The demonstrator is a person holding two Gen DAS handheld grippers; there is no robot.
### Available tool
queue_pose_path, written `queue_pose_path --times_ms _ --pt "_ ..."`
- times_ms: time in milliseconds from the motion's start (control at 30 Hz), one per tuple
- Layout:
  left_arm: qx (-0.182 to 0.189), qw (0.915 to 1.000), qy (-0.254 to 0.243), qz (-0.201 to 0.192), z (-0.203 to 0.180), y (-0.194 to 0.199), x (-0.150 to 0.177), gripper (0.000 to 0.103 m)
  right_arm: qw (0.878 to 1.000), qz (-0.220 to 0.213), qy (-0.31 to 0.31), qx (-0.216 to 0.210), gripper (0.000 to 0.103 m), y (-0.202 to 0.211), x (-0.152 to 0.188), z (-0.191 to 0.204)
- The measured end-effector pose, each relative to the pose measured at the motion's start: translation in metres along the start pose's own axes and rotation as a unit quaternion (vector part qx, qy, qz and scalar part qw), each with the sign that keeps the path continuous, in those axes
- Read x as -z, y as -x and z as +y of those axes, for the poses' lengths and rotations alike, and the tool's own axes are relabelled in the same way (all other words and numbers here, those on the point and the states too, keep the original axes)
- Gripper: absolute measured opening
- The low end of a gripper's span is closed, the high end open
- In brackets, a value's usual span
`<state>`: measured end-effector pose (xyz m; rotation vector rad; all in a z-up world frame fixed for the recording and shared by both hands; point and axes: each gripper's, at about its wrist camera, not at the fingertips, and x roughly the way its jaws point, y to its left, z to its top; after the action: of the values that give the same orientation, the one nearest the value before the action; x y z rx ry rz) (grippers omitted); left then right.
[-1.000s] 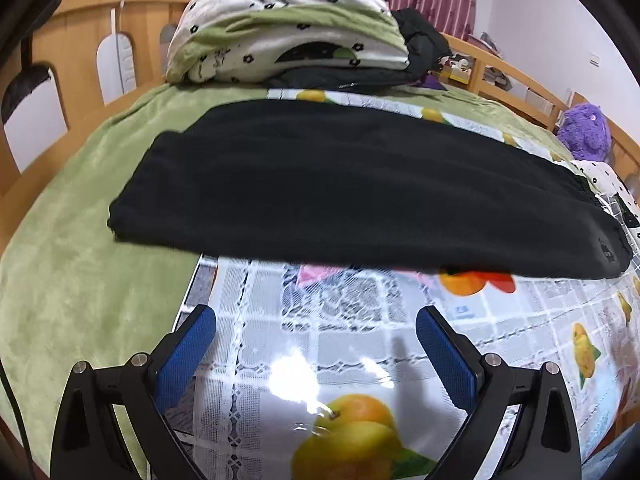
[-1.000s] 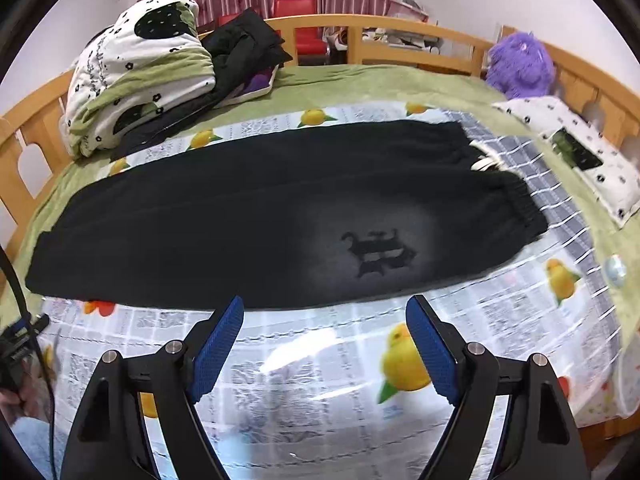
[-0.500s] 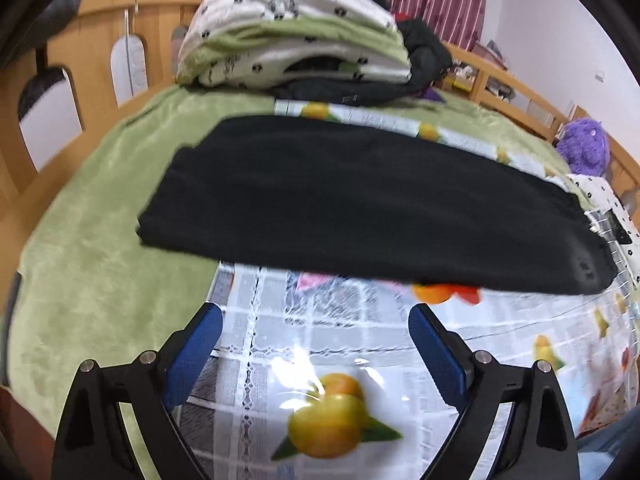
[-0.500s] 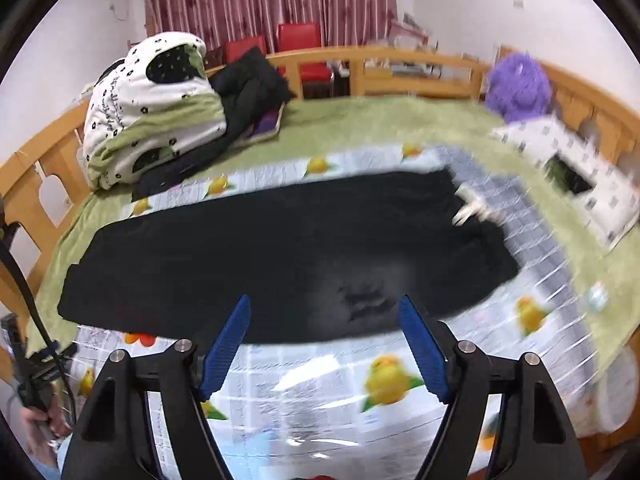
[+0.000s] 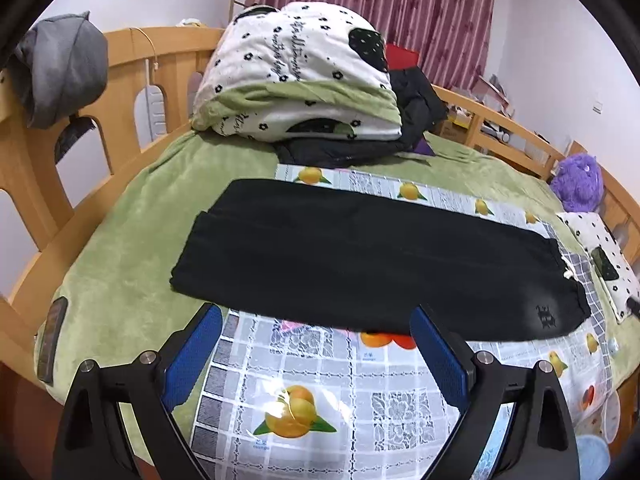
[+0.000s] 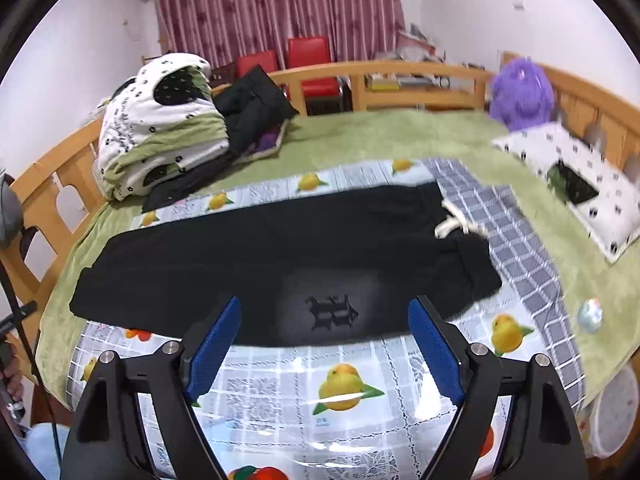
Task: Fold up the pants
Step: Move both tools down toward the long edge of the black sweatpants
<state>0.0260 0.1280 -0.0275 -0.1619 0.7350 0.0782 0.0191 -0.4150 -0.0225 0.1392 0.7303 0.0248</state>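
I am holding my left gripper [image 5: 316, 354] and right gripper [image 6: 324, 344] wide open with nothing inside, the black pants [image 5: 360, 256] lying flat at 12 o'clock.

Left gripper [image 5: 316, 354] and right gripper [image 6: 324, 348]: black angular arms, blue textured pads, silver pivot screws; black cable [image 6: 24, 344] at left.

Bed [image 5: 120, 264] w/ fruit-print cloth [image 5: 344, 384], black pants [image 5: 360, 256] atop

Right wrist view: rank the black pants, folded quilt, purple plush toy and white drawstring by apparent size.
1. black pants
2. folded quilt
3. purple plush toy, farther back, so unsure
4. white drawstring
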Motion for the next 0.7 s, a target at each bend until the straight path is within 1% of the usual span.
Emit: queue_pose_path --times_ms 33,67,100,200,233,300,333,400,500,533,600,633,700 --pt "-0.007 1.0000 0.003 -0.005 0.000 -0.003 0.001 0.095 1.000 0.006 -0.003 -0.002 0.074 -0.008 0.003 -0.006" --pt "-0.009 0.9999 0.006 -0.005 0.001 -0.006 0.003 0.095 1.000 0.012 -0.006 -0.002 0.072 -0.017 0.007 -0.012" --pt "-0.011 0.9999 0.011 -0.003 0.002 -0.010 0.006 0.095 1.000 0.018 -0.010 -0.002 0.068 -0.026 0.011 -0.018" --pt "-0.002 0.9993 0.036 0.007 0.008 -0.031 0.015 0.095 0.999 0.038 -0.029 -0.006 0.063 -0.053 0.026 -0.036" --pt "0.000 0.9988 0.047 0.014 0.010 -0.044 0.018 0.095 0.998 0.047 -0.035 -0.006 0.062 -0.064 0.032 -0.042" --pt "-0.004 0.9976 0.062 0.028 0.014 -0.064 0.024 0.095 0.997 0.056 -0.048 -0.005 0.062 -0.085 0.042 -0.052" --pt "-0.004 0.9968 0.068 0.043 0.015 -0.081 0.028 0.094 0.996 0.060 -0.059 -0.006 0.062 -0.095 0.047 -0.057" --pt "-0.005 0.9957 0.071 0.059 0.017 -0.103 0.035 0.094 0.994 0.066 -0.084 -0.012 0.062 -0.112 0.057 -0.065" --pt "0.002 0.9939 0.080 0.076 0.020 -0.135 0.046 0.089 0.990 0.074 -0.119 -0.025 0.062 -0.138 0.069 -0.074" --pt "0.008 0.9927 0.089 0.081 0.022 -0.146 0.048 0.089 0.989 0.075 -0.125 -0.027 0.062 -0.145 0.071 -0.075" --pt "0.030 0.9871 0.130 0.087 0.033 -0.169 0.053 0.087 0.988 0.071 -0.135 -0.034 0.062 -0.157 0.074 -0.080" --pt "0.038 0.9837 0.151 0.089 0.039 -0.177 0.055 0.082 0.987 0.068 -0.141 -0.039 0.062 -0.161 0.075 -0.082" --pt "0.049 0.9794 0.178 0.082 0.047 -0.188 0.057 0.081 0.984 0.073 -0.155 -0.053 0.062 -0.172 0.076 -0.086"
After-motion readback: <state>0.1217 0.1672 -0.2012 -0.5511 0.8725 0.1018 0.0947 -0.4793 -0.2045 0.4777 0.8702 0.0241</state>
